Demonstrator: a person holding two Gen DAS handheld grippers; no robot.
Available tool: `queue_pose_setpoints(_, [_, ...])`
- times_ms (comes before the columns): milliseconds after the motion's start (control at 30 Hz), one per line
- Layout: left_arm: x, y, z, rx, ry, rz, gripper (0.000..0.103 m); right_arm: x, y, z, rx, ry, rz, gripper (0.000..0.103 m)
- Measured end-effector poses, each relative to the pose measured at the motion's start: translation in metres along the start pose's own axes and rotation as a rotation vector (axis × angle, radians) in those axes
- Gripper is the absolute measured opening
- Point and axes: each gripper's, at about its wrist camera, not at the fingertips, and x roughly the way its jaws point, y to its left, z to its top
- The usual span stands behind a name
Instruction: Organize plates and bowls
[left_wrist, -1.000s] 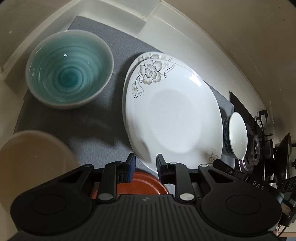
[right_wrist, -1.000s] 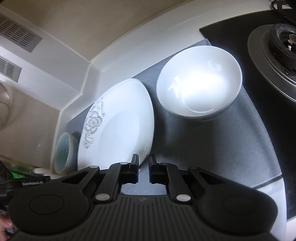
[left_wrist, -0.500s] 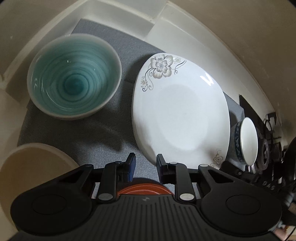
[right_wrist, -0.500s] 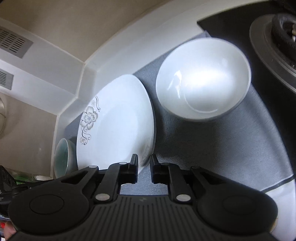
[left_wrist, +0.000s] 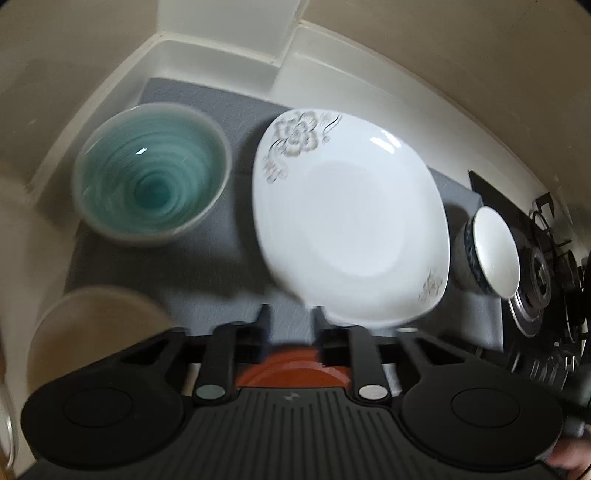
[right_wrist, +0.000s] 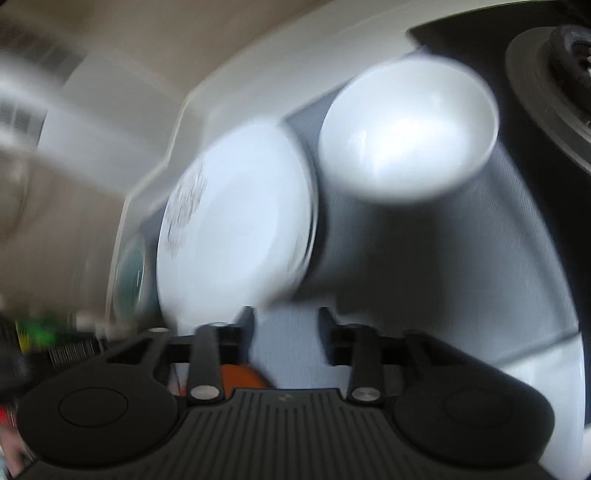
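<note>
A white plate with a grey flower print (left_wrist: 351, 221) lies on the grey mat (left_wrist: 207, 295); it also shows in the right wrist view as the plate (right_wrist: 236, 225). Left of it stands a teal bowl (left_wrist: 151, 177). To its right stands a white bowl with a dark blue outside (left_wrist: 491, 251), seen large as the white bowl (right_wrist: 406, 125). My left gripper (left_wrist: 291, 314) is opening just in front of the plate's near edge, nothing between its fingers. My right gripper (right_wrist: 286, 317) is opening too, over bare mat (right_wrist: 424, 258) beside the plate, holding nothing.
A beige bowl (left_wrist: 92, 332) sits at the near left. An orange-red plate (left_wrist: 295, 371) lies under my left gripper. A gas stove (left_wrist: 546, 266) is to the right, its burner (right_wrist: 554, 66) close to the white bowl. White counter walls enclose the back.
Both grippers have opened from nearly shut. The left view has pulled back slightly from the plate. Both views are now blurred by motion.
</note>
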Motion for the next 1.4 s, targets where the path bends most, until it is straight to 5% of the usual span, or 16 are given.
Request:
queue_pose_setpoints(167, [-0.008, -0.005, -0.029, 0.036, -0.024, 0.131, 0.050, 0.013, 0.012, -0.042, -0.092, 0.110, 0.001, 0.047])
queue_pose_setpoints(300, [-0.007, -0.014, -0.045, 0.093, -0.003, 0.131, 0.050, 0.023, 0.024, -0.061, -0.174, 0.132, -0.039, 0.044])
queue_pose_setpoints(367, [-0.003, -0.017, -0.048, 0.108, 0.010, 0.125, 0.050, 0.024, 0.028, -0.063, -0.223, 0.128, -0.062, 0.006])
queue_pose_setpoints(433, [0.002, -0.020, -0.052, 0.123, 0.028, 0.120, 0.050, 0.022, 0.020, -0.062, -0.189, 0.124, -0.056, 0.005])
queue_pose_setpoints(800, [0.022, -0.035, -0.068, 0.188, 0.103, 0.116, 0.050, -0.032, -0.029, -0.053, -0.129, -0.007, -0.178, 0.005])
queue_pose_setpoints(933, [0.031, -0.040, -0.069, 0.192, 0.139, 0.063, 0.050, -0.042, -0.048, -0.056, -0.038, -0.021, -0.174, 0.022])
queue_pose_setpoints(1167, [0.047, -0.058, -0.072, 0.282, 0.130, 0.046, 0.047, -0.057, -0.066, -0.066, 0.015, -0.028, -0.140, 0.028])
queue_pose_setpoints(1233, [0.047, -0.062, -0.072, 0.304, 0.124, 0.065, 0.041, -0.058, -0.069, -0.069, 0.015, -0.021, -0.146, 0.028])
queue_pose_setpoints(1300, [0.045, -0.062, -0.073, 0.310, 0.127, 0.083, 0.019, -0.057, -0.067, -0.070, 0.001, -0.019, -0.143, 0.028])
queue_pose_setpoints(1400, [0.040, -0.049, -0.071, 0.237, 0.144, 0.016, 0.015, -0.058, -0.061, -0.070, -0.015, -0.030, -0.121, 0.028])
